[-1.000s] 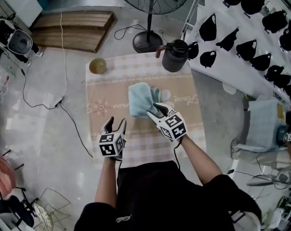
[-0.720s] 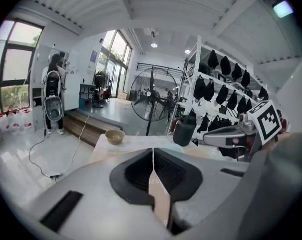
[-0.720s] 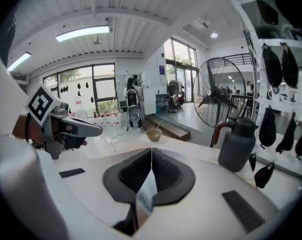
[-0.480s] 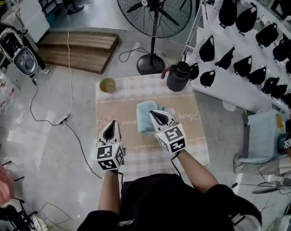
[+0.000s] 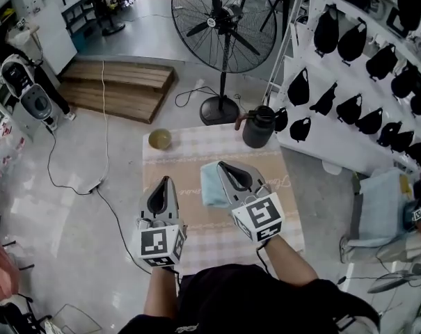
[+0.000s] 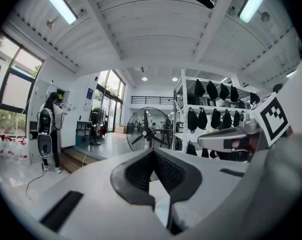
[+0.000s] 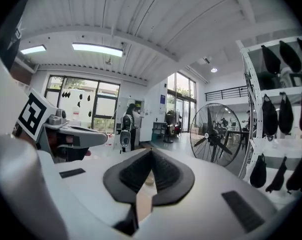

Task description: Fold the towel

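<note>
Grey polished floor (image 5: pixel 92 207) spreads around a small table under a pink checked cloth (image 5: pixel 189 152), with a big pedestal fan (image 5: pixel 224 19), a low wooden platform (image 5: pixel 120 89) and a white rack (image 5: pixel 314 134) hung with black bags (image 5: pixel 349 44) beyond it. On the cloth the folded light-blue towel (image 5: pixel 210 184) lies near the middle, its right part hidden behind the right gripper (image 5: pixel 224 165); a small bowl (image 5: pixel 159 139) sits at the far left corner and a dark jug (image 5: pixel 258 126) at the far right. Both forearms reach forward from the body, side by side, and each gripper is held high and pointing almost level, away from the person, with the marker cube toward the chest. The left gripper (image 5: pixel 165 181) has its jaws pressed together with nothing between them, and the right gripper's jaws are likewise closed and empty; neither touches the towel. A second ago both grippers were low over the table with jaws apart, the left at the cloth's near edge and the right at the towel's near edge. Since then they have risen together and closed, and the head view has tipped up to take in more of the fan.
</note>
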Demonstrator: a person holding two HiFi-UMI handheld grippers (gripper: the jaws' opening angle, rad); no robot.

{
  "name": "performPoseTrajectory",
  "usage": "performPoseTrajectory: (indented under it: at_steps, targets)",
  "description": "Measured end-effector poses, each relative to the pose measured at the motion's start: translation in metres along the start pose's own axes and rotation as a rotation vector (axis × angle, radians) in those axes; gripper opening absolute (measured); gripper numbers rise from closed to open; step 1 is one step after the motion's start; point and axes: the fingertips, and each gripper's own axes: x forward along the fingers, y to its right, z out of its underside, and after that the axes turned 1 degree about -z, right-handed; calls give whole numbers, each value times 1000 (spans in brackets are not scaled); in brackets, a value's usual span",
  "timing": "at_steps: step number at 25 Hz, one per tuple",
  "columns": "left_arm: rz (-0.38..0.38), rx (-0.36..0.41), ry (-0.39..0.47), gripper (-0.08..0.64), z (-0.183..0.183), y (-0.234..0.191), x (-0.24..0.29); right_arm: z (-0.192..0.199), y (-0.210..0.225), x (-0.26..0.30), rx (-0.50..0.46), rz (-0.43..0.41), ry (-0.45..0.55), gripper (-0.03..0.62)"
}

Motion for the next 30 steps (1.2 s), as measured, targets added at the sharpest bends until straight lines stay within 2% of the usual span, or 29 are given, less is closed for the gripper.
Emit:
performPoseTrajectory:
  at_steps: [19,30]
  targets:
    - [-7,16,80,5,-33,16,-32,-16,-16,-31,13,-4,94,2]
    - [-12,3,57,5,-25,18,-34,-14,-13,-35,7,-7,86,2]
